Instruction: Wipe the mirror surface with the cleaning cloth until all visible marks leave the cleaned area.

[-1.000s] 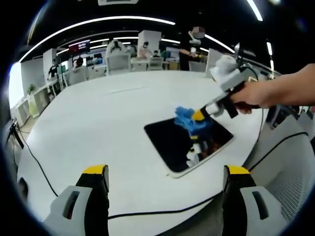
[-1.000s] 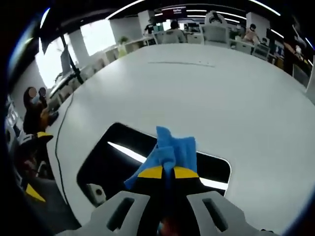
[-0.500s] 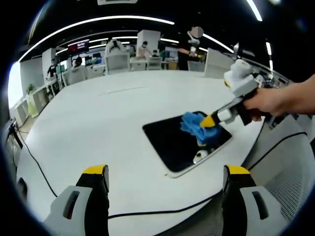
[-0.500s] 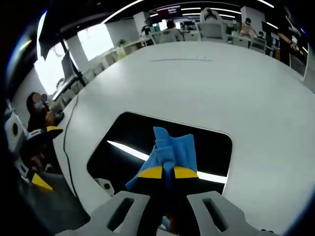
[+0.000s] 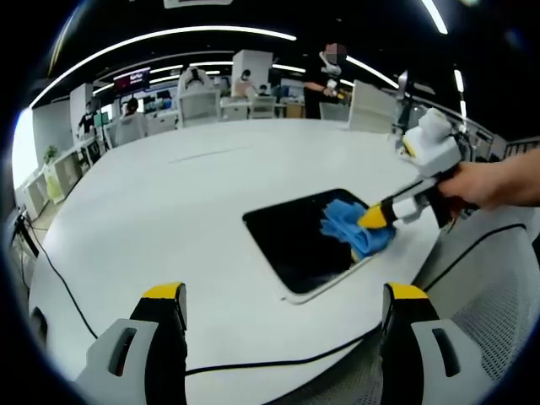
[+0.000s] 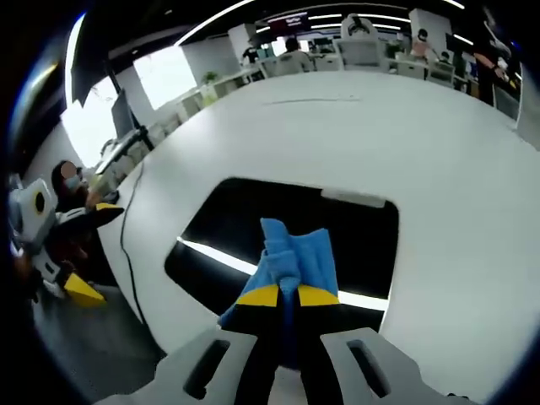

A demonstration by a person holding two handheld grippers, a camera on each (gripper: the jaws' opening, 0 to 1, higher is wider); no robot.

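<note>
The mirror (image 5: 291,240) is a dark rounded rectangle lying flat on the white round table (image 5: 169,211). In the left gripper view my right gripper (image 5: 375,218) comes in from the right in a person's hand (image 5: 489,181), shut on the blue cleaning cloth (image 5: 353,229), which presses on the mirror's right corner. In the right gripper view the cloth (image 6: 295,257) bunches ahead of my right gripper (image 6: 287,295) over the mirror (image 6: 253,219), which reflects a bright ceiling light. My left gripper (image 5: 285,295) hangs open over the table's near edge, apart from the mirror and holding nothing.
A black cable (image 5: 253,367) runs along the table's near edge. A grey mesh chair (image 5: 498,312) stands at the lower right. Desks, chairs and people sit beyond the far edge. In the right gripper view my left gripper (image 6: 91,249) is at the left, off the table.
The right gripper has dragged the cloth across the mirror from its upper middle to its right corner in the left gripper view. The left gripper has stayed put.
</note>
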